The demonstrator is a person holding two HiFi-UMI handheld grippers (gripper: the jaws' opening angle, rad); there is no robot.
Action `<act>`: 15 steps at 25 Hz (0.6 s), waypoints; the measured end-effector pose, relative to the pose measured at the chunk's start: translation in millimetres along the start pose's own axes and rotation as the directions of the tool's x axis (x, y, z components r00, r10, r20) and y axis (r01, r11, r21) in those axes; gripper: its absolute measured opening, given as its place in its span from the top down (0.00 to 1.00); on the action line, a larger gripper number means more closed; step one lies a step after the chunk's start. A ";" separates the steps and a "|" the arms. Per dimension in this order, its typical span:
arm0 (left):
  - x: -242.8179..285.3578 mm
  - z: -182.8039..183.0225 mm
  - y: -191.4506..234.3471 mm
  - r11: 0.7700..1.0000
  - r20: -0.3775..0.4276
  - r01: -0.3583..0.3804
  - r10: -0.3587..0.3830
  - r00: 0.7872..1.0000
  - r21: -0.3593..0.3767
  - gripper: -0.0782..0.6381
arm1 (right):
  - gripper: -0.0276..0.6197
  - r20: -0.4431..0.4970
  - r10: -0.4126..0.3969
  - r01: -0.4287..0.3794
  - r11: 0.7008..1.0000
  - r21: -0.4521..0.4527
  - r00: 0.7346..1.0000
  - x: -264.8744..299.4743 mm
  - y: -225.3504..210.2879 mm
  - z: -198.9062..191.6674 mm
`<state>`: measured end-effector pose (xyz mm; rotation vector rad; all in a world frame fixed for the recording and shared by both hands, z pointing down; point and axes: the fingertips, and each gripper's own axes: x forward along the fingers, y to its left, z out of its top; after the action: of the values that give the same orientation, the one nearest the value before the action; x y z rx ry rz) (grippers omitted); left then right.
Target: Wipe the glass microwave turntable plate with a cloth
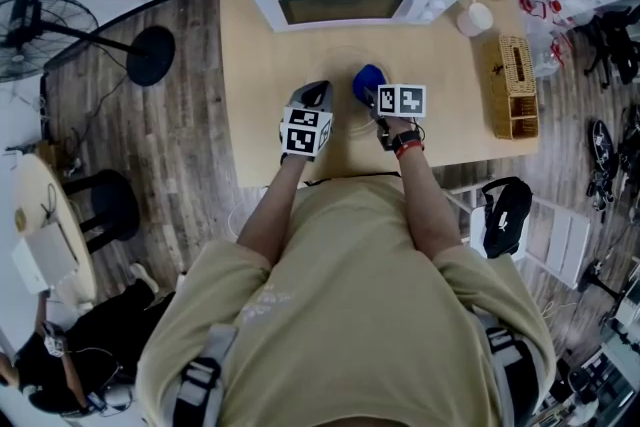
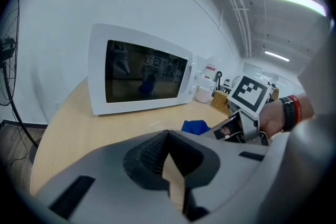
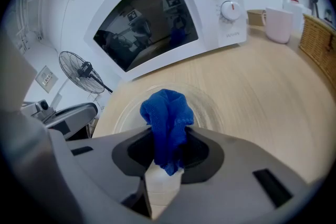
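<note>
- Right gripper view: the right gripper (image 3: 167,157) has its jaws closed on a blue cloth (image 3: 167,115), pinching it into a narrow bunch that sticks out past the tips.
- The glass plate (image 3: 207,105) lies flat on the table (image 3: 273,92), directly under the cloth and just in front of the microwave (image 3: 173,13). I cannot tell whether cloth and glass are touching.
- The left gripper (image 2: 168,136) has its jaws together with nothing between them. It sits just beside the plate's left side and has no hold on it.
- Risk: the plate is not held. Wiping pressure could push it across the smooth table into the microwave or towards the near edge.
- Risk: the cloth is bunched, so little of it meets the glass. A steep tilt could bring the hard jaw tips onto the plate and scrape it.
- Risk: the pinch is narrow. Drag against the glass could pull the cloth free.
- Risk: with the two grippers close together, a wide stroke to the left could knock one against the other.
</note>
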<state>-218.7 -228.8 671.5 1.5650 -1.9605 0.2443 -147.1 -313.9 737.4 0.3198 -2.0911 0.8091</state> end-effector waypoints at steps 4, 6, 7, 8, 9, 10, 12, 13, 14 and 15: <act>5.8 -2.9 -9.7 1.000 -0.011 0.027 -0.027 1.000 0.008 0.87 | 0.77 0.018 -0.029 0.029 0.999 0.028 0.999 -6.7 -14.4 -0.3; 7.2 -2.2 -13.7 0.999 -0.015 0.035 -0.035 0.999 0.011 0.87 | 0.77 0.024 -0.044 0.042 0.998 0.043 0.999 -10.4 -21.6 0.3; 6.7 -1.6 -14.8 0.999 -0.017 0.037 -0.037 0.999 0.011 0.87 | 0.77 0.029 -0.053 0.052 0.997 0.052 0.998 -12.9 -25.5 0.7; 5.6 -1.1 -15.2 0.999 -0.018 0.038 -0.038 0.999 0.012 0.87 | 0.77 0.035 -0.067 0.065 0.996 0.060 0.997 -15.8 -29.4 0.9; 4.1 -0.6 -14.9 0.999 -0.019 0.038 -0.038 0.999 0.012 0.87 | 0.77 0.040 -0.084 0.082 0.995 0.065 0.996 -18.6 -33.4 1.1; 2.6 -0.4 -13.9 0.999 -0.020 0.037 -0.037 0.999 0.011 0.87 | 0.77 0.044 -0.105 0.102 0.993 0.066 0.994 -21.2 -37.2 1.4; -0.6 -0.9 -10.3 0.999 -0.022 0.032 -0.032 0.999 0.009 0.87 | 0.76 0.051 -0.146 0.143 0.988 0.064 0.988 -24.5 -42.8 2.4; -2.6 -1.8 -8.2 1.000 -0.023 0.028 -0.028 0.999 0.005 0.87 | 0.76 0.053 -0.165 0.161 0.985 0.062 0.985 -25.4 -44.3 2.9; -4.8 -2.8 -6.3 1.000 -0.024 0.024 -0.024 0.999 0.000 0.87 | 0.76 0.055 -0.181 0.177 0.982 0.061 0.982 -26.2 -45.1 3.2; -7.2 -3.7 -4.6 1.000 -0.025 0.021 -0.021 0.999 -0.003 0.87 | 0.76 0.056 -0.194 0.190 0.980 0.060 0.979 -26.6 -45.4 3.4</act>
<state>-212.3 -222.4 669.4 1.5721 -1.9235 0.2513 -110.9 -352.2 734.4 0.5736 -2.0603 0.7488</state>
